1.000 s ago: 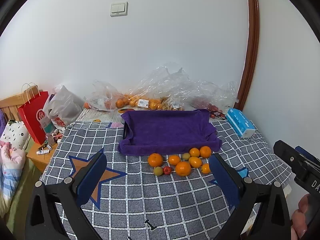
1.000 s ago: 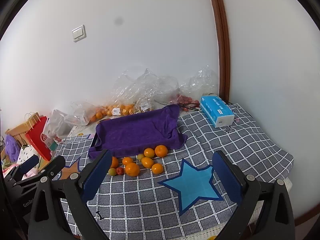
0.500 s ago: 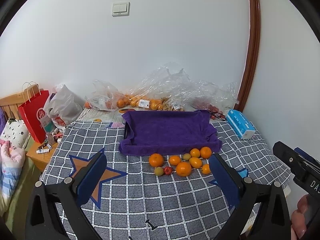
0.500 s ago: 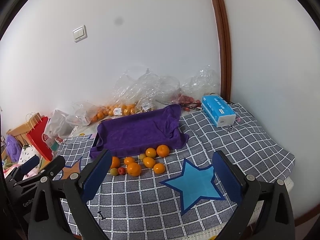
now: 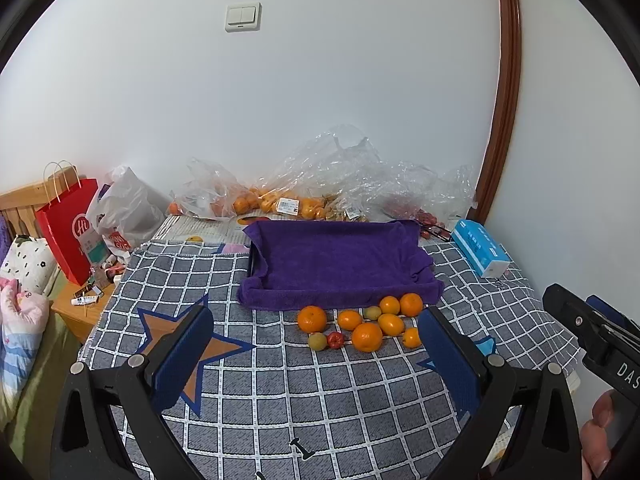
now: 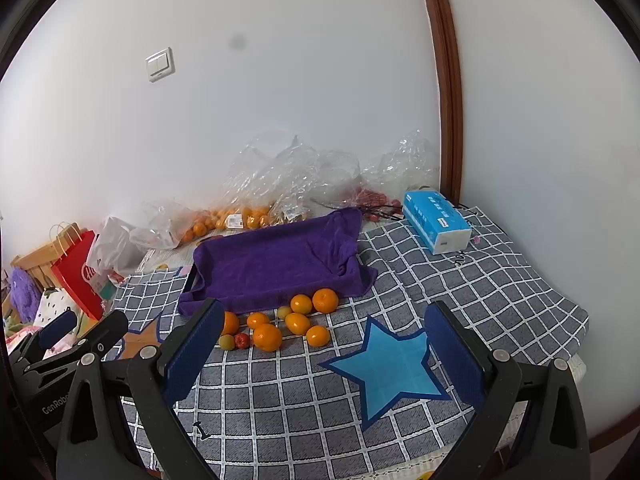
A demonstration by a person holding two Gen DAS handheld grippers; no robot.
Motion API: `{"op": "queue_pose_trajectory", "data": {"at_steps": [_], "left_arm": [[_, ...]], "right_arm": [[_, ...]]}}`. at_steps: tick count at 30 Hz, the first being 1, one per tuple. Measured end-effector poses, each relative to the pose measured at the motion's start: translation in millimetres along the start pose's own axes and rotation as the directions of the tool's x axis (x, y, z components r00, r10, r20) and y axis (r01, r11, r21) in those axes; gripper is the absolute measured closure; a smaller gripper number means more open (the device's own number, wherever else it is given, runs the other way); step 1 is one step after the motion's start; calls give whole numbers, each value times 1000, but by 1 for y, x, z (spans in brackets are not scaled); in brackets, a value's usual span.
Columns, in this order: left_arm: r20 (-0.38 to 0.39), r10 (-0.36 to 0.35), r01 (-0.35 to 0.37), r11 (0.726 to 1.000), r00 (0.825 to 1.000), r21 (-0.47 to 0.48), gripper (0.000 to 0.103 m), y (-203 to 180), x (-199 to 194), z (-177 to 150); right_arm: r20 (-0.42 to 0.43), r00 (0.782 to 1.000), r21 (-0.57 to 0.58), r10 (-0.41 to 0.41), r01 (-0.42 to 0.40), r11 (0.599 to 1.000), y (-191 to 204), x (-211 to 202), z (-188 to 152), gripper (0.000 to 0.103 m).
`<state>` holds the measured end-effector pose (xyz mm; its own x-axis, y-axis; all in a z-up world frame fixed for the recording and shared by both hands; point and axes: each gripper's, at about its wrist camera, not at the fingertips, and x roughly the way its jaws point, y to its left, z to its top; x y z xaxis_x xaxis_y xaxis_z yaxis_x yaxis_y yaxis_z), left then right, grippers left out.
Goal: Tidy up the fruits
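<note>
I hold both tools back from the work, above the checked cloth [image 5: 320, 392], and neither has anything in it: my left gripper [image 5: 316, 356] has its blue pads spread wide, and my right gripper [image 6: 320, 354] stands just as wide, with only cloth showing between the fingers. The fruit [image 5: 362, 322] lies in a loose cluster on the cloth, just in front of the purple towel [image 5: 340, 260], which is draped over what looks like a dark tray, its black edge showing at the left. I take that towel-lined tray to be where the fruit belongs, since it is bare while every piece sits outside its near edge. Most of the pieces are oranges of differing sizes; among them lie a small red fruit [image 5: 335, 340] and two greenish ones, so sorting by kind may be part of the job. I keep the fingers open this far, I judge, because the largest orange [image 5: 367, 337] needs the room, and because round fruit rolls off if nudged by a half-closed pad. From the right wrist view the cluster sits toward my left finger, so that hand would have to swing leftward to reach it. More oranges stay in plastic bags [image 5: 256, 200] against the wall, well behind the tray, and a blue tissue box [image 6: 436, 226] lies off to the right.
</note>
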<state>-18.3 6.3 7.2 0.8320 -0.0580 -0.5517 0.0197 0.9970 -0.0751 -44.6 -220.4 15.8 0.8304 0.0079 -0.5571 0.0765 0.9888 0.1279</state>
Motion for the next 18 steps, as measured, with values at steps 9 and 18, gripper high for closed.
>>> {"op": "queue_pose_trajectory", "data": {"at_steps": [9, 18], "left_arm": [[2, 2, -2, 1000, 1000, -4, 0, 3, -1, -1], [-5, 35, -35, 999, 999, 39, 0, -1, 12, 2]], "right_arm": [[-3, 1000, -10, -1, 1, 1000, 3, 1, -2, 4], [-43, 999, -34, 33, -35, 999, 9, 17, -1, 4]]}}
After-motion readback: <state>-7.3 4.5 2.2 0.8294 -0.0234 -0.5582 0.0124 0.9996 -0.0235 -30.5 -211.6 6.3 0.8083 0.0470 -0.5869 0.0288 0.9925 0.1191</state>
